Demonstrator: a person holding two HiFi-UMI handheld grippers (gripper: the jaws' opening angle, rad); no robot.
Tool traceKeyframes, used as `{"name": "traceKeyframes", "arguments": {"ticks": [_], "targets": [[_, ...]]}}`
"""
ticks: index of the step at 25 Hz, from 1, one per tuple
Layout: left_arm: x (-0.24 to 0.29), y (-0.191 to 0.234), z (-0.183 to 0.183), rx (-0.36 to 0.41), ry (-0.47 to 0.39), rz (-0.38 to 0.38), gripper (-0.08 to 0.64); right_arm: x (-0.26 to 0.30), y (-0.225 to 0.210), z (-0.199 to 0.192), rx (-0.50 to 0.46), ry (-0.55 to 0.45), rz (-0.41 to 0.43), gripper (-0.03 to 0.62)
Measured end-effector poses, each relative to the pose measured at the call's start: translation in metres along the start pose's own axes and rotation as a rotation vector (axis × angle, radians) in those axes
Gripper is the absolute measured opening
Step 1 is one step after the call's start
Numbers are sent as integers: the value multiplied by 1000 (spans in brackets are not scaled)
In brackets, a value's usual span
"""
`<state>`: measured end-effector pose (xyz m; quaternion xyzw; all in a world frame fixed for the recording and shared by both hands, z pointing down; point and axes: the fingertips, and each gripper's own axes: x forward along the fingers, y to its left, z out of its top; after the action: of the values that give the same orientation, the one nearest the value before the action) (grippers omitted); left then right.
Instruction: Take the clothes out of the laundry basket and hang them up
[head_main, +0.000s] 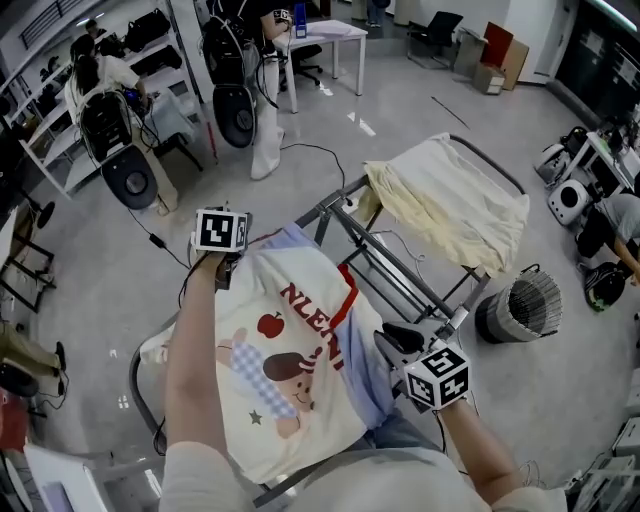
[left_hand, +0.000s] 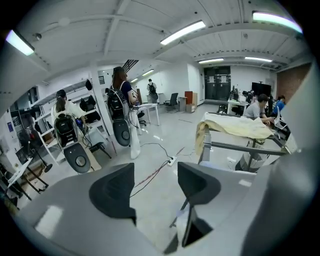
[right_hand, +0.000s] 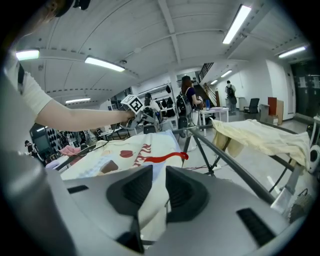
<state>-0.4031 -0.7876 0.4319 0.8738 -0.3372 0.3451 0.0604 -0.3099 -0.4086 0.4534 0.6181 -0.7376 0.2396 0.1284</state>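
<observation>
A cream T-shirt (head_main: 280, 370) with red lettering, an apple and a cartoon print lies spread over the near end of a folding drying rack (head_main: 400, 265). My right gripper (head_main: 392, 340) is shut on the shirt's right edge, and the cloth runs down between its jaws (right_hand: 159, 187). My left gripper (head_main: 222, 245) is above the shirt's far left corner. It stands open with only floor showing between its jaws (left_hand: 156, 185). A pale yellow cloth (head_main: 450, 200) hangs over the rack's far end.
A grey mesh basket (head_main: 520, 308) stands on the floor right of the rack. A cable and power strip (left_hand: 171, 161) lie on the floor beyond it. People stand by shelves (head_main: 110, 90) at the back left, near a white table (head_main: 325, 35).
</observation>
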Motion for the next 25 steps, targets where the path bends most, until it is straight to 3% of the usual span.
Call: {"name": "traceKeyframes", "arguments": {"ticks": [7,11,16,25], "targets": [[-62,-73,-33,-20,-62,-127,239,-26,33,-11,-23,-33,45,89],[-107,-126,-55,-12,-82,-164,221,-47,38,-16,-50,-50,88,89],[-160,-190,-76,-2,-102,-159,195,-85,30,-24,-73,-77,140,89],[-241,-299,-136,-90,-122,-90,204,-170,-1,-61,-105,-111,215,84]]}}
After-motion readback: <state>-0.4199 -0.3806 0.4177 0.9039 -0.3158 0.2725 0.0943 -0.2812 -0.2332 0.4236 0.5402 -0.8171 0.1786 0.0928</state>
